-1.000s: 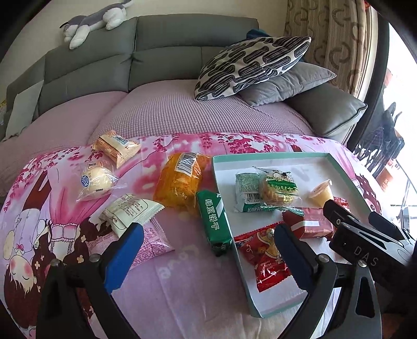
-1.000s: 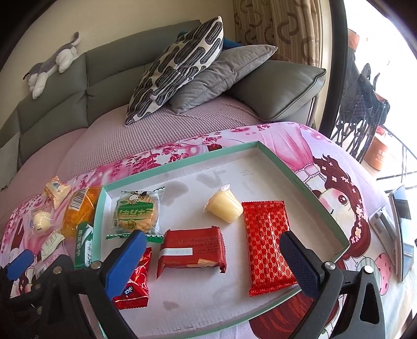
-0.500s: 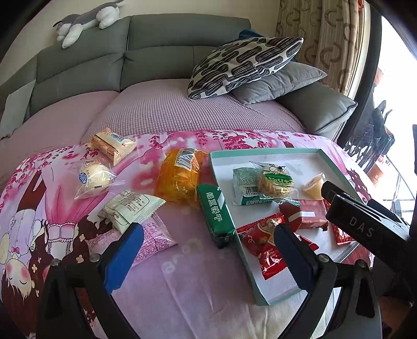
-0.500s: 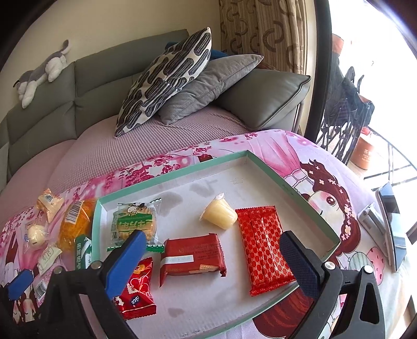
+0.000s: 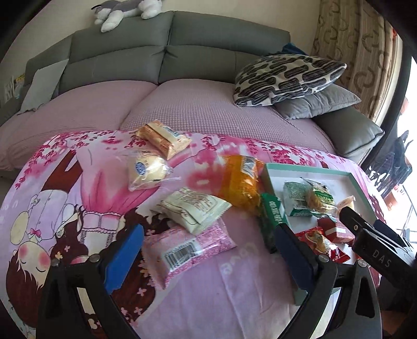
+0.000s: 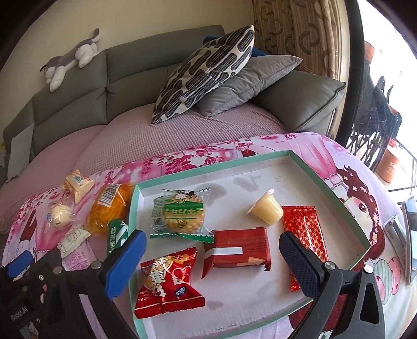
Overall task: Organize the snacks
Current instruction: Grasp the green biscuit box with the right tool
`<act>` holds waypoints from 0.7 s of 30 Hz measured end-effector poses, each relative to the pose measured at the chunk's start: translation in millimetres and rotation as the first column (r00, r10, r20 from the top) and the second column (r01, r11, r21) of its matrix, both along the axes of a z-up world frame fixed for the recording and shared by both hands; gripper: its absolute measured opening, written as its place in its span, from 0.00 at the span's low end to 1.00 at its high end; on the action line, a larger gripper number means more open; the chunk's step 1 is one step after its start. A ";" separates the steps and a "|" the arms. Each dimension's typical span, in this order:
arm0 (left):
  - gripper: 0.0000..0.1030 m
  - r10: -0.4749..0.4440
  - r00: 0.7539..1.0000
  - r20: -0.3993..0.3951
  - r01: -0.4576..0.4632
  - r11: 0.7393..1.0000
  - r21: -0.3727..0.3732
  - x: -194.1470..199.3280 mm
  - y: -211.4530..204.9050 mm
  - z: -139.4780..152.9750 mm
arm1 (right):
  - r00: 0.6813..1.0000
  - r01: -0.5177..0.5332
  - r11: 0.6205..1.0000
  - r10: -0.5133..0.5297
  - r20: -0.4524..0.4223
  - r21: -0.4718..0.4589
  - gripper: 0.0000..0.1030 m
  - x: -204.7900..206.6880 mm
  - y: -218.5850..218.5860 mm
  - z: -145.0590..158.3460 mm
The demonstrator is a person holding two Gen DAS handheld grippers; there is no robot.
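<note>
My left gripper (image 5: 208, 258) is open and empty, low over the cartoon-print cloth. A pink barcode packet (image 5: 187, 247) lies between its fingers. Beyond lie a white packet (image 5: 192, 208), a wrapped bun (image 5: 146, 169), a tan packet (image 5: 164, 138), an orange bag (image 5: 241, 182) and a green packet (image 5: 272, 216) leaning on the tray. My right gripper (image 6: 212, 263) is open and empty over the teal-rimmed tray (image 6: 208, 169). Inside lie a green-wrapped cracker (image 6: 182, 213), a jelly cup (image 6: 267, 208), a red patterned packet (image 6: 305, 234), a dark red packet (image 6: 237, 250) and a red candy bag (image 6: 169, 284).
A grey sofa (image 5: 156, 52) with a pink cover stands behind the cloth. A patterned pillow (image 6: 208, 70) and grey cushions are stacked at its right end, and a plush toy (image 5: 122, 10) lies on top. A phone (image 6: 409, 234) rests right of the tray.
My left gripper has swung left, away from the tray, and now sits over the loose snacks on the cloth. The right gripper has barely moved over the tray. Both stay open.
</note>
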State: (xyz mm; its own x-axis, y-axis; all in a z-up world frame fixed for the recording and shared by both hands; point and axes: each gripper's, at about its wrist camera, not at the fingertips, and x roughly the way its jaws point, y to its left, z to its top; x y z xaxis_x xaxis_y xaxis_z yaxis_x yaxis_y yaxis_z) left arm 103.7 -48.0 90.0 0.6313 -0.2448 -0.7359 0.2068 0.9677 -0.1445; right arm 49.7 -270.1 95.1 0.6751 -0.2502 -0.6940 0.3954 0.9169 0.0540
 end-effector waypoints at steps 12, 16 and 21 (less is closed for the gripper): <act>0.97 0.241 0.968 -0.066 -0.244 0.969 -0.042 9.9 79.3 -13.8 | 0.975 -0.221 0.975 0.222 -0.006 0.036 0.96 19.1 59.6 -14.7; 0.97 0.258 0.963 -0.073 -0.262 0.964 -0.051 10.5 86.7 -15.4 | 0.959 -0.284 0.958 0.284 0.000 0.043 0.88 24.4 80.9 -19.0; 0.97 0.249 0.963 -0.099 -0.256 0.965 -0.056 15.0 85.9 -22.3 | 0.936 -0.352 0.935 0.353 -0.010 0.041 0.83 29.9 104.7 -24.8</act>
